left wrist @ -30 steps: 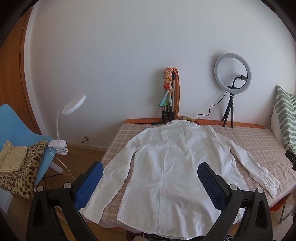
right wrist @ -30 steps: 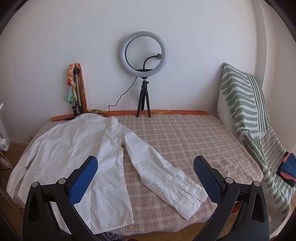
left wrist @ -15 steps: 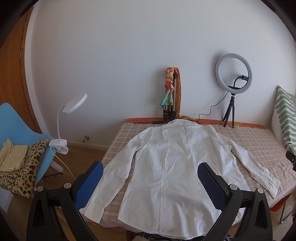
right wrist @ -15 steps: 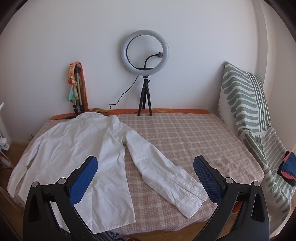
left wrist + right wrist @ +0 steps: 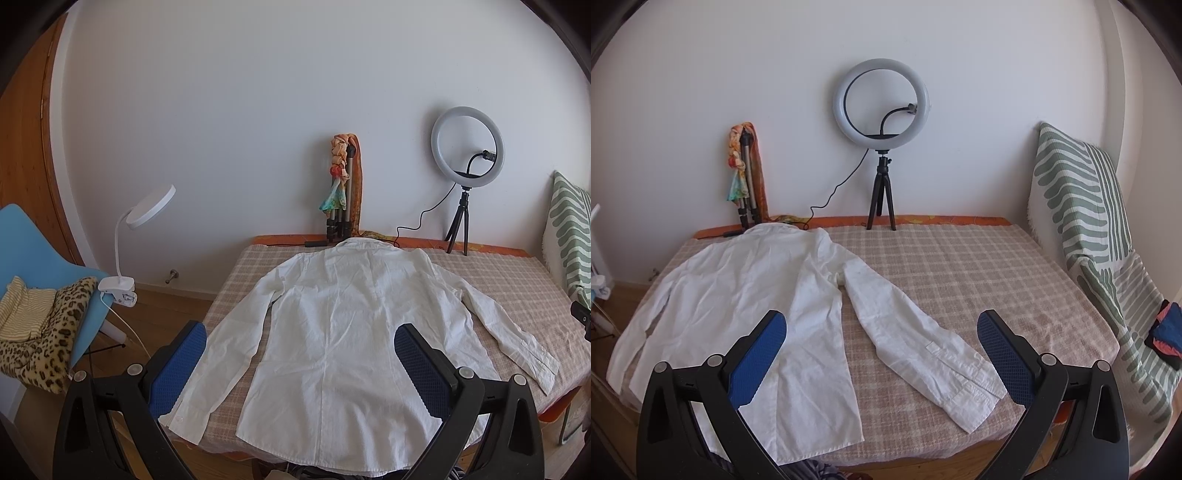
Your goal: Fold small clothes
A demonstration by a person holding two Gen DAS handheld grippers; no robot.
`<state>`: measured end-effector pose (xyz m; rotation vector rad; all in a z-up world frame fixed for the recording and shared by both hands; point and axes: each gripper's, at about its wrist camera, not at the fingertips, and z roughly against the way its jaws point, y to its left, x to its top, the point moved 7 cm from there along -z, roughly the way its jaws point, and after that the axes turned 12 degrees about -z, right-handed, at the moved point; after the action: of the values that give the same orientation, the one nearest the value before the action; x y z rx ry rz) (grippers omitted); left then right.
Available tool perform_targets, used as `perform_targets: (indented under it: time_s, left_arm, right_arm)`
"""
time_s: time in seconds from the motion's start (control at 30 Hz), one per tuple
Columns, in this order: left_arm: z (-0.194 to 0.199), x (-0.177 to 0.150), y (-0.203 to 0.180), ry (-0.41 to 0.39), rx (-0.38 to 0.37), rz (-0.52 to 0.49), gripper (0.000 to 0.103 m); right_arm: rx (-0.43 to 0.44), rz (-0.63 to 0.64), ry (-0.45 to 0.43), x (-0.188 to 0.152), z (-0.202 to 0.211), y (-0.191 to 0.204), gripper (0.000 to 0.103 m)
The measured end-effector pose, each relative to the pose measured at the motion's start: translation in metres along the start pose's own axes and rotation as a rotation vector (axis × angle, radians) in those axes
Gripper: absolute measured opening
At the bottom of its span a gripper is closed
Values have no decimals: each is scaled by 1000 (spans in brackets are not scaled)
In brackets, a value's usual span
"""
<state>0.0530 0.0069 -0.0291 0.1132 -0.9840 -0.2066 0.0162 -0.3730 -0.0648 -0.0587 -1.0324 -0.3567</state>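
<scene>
A white long-sleeved shirt point(image 5: 343, 332) lies flat, back side up, on the checked table cover point(image 5: 517, 291), collar toward the wall and both sleeves spread out. It also shows in the right wrist view point(image 5: 757, 295), with its right sleeve point(image 5: 923, 343) angled toward the front edge. My left gripper point(image 5: 299, 362) is open and empty, held above the shirt's hem. My right gripper point(image 5: 882, 350) is open and empty, above the right sleeve's cuff end.
A ring light on a small tripod point(image 5: 882, 147) and a folded tripod with a coloured scarf point(image 5: 341, 192) stand at the table's back edge. A clip lamp point(image 5: 136, 236) and blue chair with clothes point(image 5: 37, 295) stand left. A striped cushion point(image 5: 1082, 229) leans at the right.
Both grippers have drifted slightly back and up; the shirt sits a little lower and smaller in view. Nothing has been gripped.
</scene>
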Motion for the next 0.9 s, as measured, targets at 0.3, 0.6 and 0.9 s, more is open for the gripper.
perform_targets:
  time_s: [0.3, 0.6, 0.9]
  left_arm:
    - [-2, -3, 7, 5, 8, 4, 103]
    - [-9, -10, 19, 16, 28, 10, 103]
    - [-48, -46, 68, 49, -33, 72, 94]
  right_arm:
    - [2, 7, -5, -1, 0, 4, 103]
    - [6, 14, -3, -3, 0, 10, 103]
    - [37, 27, 6, -6, -3, 25, 103]
